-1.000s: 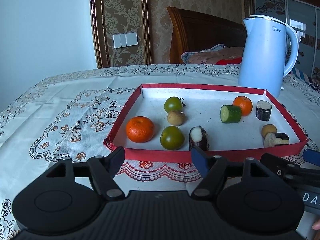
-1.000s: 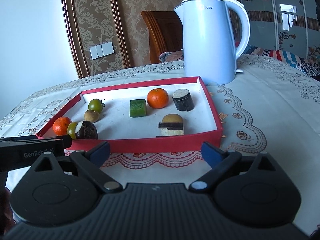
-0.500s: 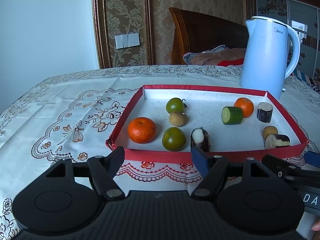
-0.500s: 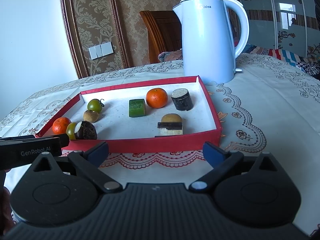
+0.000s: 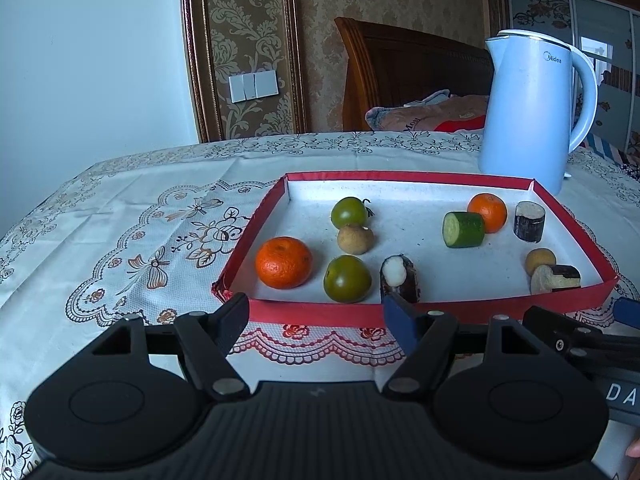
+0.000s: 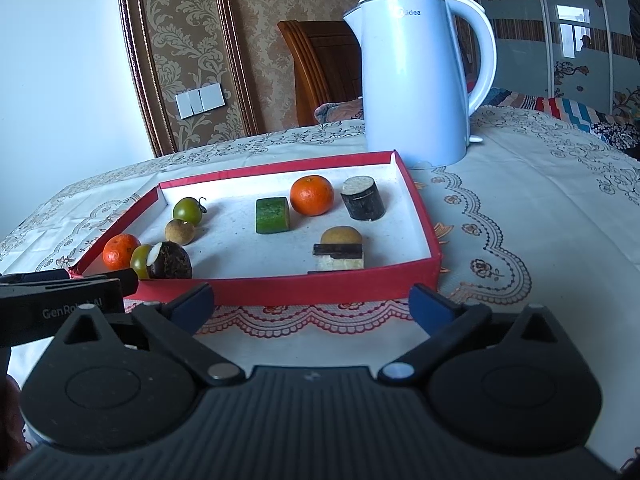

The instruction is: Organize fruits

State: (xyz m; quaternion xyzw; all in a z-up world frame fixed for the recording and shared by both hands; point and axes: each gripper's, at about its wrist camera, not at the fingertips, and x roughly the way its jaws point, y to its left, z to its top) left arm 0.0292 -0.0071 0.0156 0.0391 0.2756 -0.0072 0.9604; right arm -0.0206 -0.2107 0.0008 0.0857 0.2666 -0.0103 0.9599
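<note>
A red-rimmed white tray [image 5: 404,178] [image 6: 320,290] holds an orange [image 5: 283,262], two green tomatoes [image 5: 347,278], a small brown fruit [image 5: 355,239], a dark peeled piece [image 5: 400,278], a cucumber chunk [image 5: 464,229], a second orange [image 6: 312,195], a dark cylinder piece [image 6: 363,198] and a brown fruit behind a cut piece [image 6: 340,258]. My left gripper [image 5: 316,314] is open and empty just before the tray's near rim. My right gripper [image 6: 312,304] is open and empty before the rim too.
A pale blue kettle [image 5: 532,120] [image 6: 416,92] stands behind the tray's far right corner. The table wears a white embroidered cloth [image 5: 140,240]. A wooden chair [image 5: 400,76] stands behind the table. Bare cloth lies left and right [image 6: 540,220] of the tray.
Both grippers have drifted slightly, with the view shifting a little; the tray contents have not moved and both grippers stay open.
</note>
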